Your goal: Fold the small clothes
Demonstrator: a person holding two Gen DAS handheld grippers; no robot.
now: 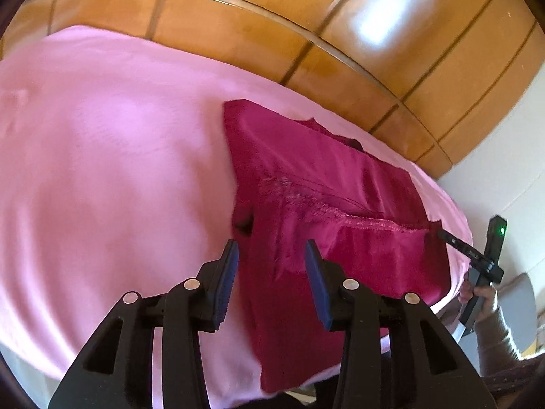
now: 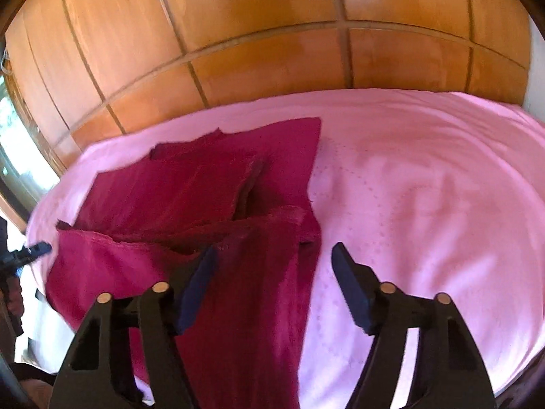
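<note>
A magenta garment (image 1: 327,184) lies partly folded on a pink cloth-covered table (image 1: 102,156). A folded-over layer with a stitched hem (image 1: 368,222) crosses its middle. My left gripper (image 1: 270,252) is open, just above the garment's near left edge, holding nothing. In the right wrist view the garment (image 2: 204,197) lies left of centre on the pink cloth (image 2: 425,187). My right gripper (image 2: 274,255) is open and empty over the garment's right edge. A black gripper (image 1: 453,242) held in a hand touches the garment's right corner in the left wrist view; whether it grips is unclear.
Orange tiled floor (image 1: 306,34) lies beyond the table's far edge. A white wall (image 1: 504,184) stands to the right in the left wrist view. A window (image 2: 10,143) is at the far left of the right wrist view.
</note>
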